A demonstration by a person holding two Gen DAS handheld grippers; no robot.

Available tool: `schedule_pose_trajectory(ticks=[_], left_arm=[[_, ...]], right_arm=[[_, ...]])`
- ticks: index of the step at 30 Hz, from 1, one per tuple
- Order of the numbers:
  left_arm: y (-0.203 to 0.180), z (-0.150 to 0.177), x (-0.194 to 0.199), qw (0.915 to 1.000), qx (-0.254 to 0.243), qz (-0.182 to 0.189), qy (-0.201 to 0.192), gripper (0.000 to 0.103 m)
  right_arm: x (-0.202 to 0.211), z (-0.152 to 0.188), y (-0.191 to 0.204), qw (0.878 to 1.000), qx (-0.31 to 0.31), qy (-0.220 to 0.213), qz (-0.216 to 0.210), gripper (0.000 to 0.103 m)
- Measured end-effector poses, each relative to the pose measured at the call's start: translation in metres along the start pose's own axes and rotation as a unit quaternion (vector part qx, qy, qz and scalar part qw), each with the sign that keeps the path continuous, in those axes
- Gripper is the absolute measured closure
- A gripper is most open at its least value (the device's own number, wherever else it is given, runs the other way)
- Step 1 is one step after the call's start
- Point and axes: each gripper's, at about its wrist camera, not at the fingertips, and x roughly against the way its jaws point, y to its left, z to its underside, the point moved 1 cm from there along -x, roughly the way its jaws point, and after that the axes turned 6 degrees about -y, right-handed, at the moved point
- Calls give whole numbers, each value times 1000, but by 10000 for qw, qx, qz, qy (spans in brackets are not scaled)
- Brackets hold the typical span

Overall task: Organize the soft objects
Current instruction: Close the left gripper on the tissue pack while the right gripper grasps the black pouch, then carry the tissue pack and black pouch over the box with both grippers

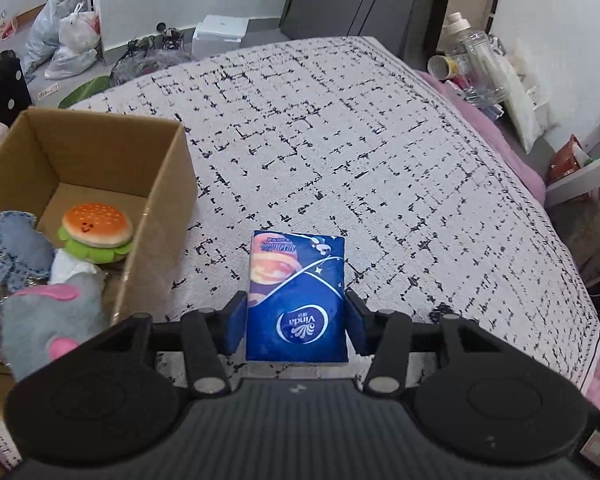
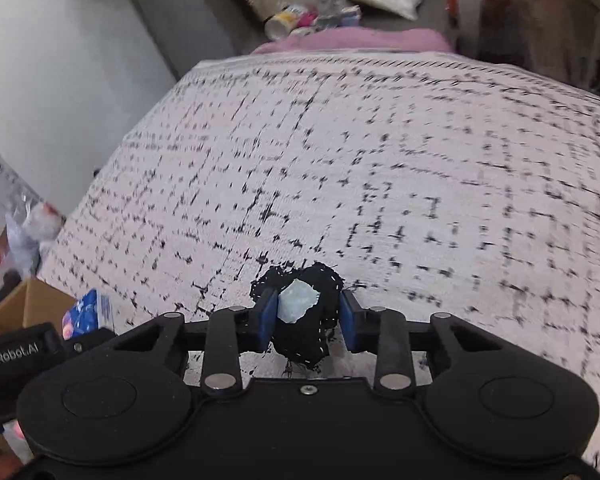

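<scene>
My left gripper (image 1: pixel 296 322) is shut on a blue Vinda tissue pack (image 1: pixel 296 292), held above the patterned bedspread (image 1: pixel 360 152). To its left stands an open cardboard box (image 1: pixel 168 196) holding a burger plush (image 1: pixel 97 232), a denim piece (image 1: pixel 18 248) and a grey and pink plush (image 1: pixel 52 320). My right gripper (image 2: pixel 306 320) is shut on a black fabric heart (image 2: pixel 306 336) with a pale blue patch, lifted over the bedspread (image 2: pixel 380 160). The tissue pack (image 2: pixel 88 314) and box corner (image 2: pixel 28 304) show at the right wrist view's left edge.
The bed's far edge drops to a floor with plastic bags (image 1: pixel 68 40), a white box (image 1: pixel 220 34) and a dark door. A pink sheet (image 1: pixel 512 152) borders the right side, with bottles and cups (image 1: pixel 472 60) beyond. The right wrist view is blurred.
</scene>
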Motion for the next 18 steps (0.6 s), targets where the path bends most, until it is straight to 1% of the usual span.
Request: schedule_pose_trajectory(ticks=[2,8,18], left_arm=[[1,1,8,10000,-5,24,-30,53],[5,2,37,9996,-126,142,-202,53],[23,-3,79,9983,-70,254,-511,53]], right_arm=[[12,1,-2,9998,-151,-100,-61,70],[44,3,5,9987,-207,-436,-156,70],[87,1,27,9950,-80,-882,-458,70]])
